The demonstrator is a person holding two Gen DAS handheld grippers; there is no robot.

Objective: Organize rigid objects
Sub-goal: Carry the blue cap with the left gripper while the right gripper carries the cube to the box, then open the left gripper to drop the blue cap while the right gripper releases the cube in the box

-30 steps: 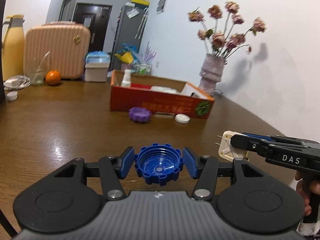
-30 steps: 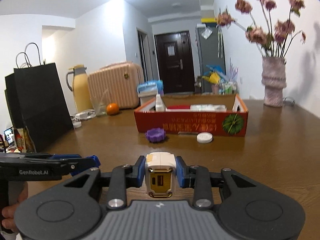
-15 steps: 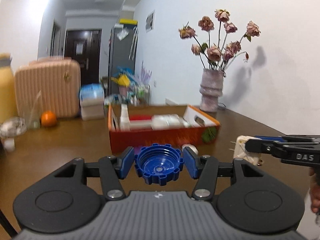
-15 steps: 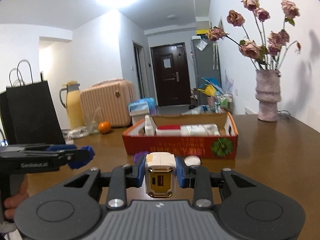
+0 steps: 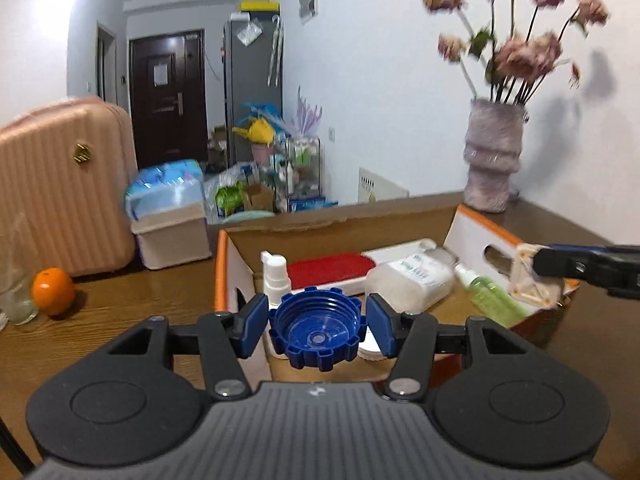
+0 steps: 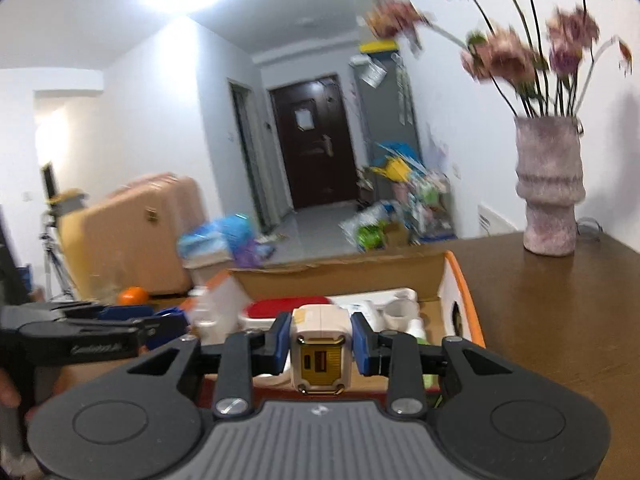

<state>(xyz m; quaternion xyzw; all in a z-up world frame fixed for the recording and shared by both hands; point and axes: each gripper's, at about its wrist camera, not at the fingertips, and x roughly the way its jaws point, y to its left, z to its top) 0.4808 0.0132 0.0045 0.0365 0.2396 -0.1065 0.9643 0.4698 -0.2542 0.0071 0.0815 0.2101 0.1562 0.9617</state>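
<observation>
My left gripper (image 5: 315,326) is shut on a blue ridged bottle cap (image 5: 315,330) and holds it above the front left part of the red cardboard box (image 5: 222,276). My right gripper (image 6: 321,346) is shut on a white and gold charger plug (image 6: 321,354) and holds it above the box's near edge (image 6: 460,280). The plug and right gripper also show at the right of the left wrist view (image 5: 534,276). The box holds a white spray bottle (image 5: 276,276), a red and white pack (image 5: 332,270), a white bottle (image 5: 412,276) and a green spray bottle (image 5: 494,298).
A vase of dried flowers (image 5: 494,160) stands on the brown table behind the box at the right. An orange (image 5: 52,290), a pink suitcase (image 5: 60,192) and a lidded bin (image 5: 168,212) are at the left. Bare table (image 6: 560,320) lies right of the box.
Both grippers have moved forward and up from in front of the box to above it, still holding the cap and the plug. The purple and white caps on the table have left view.
</observation>
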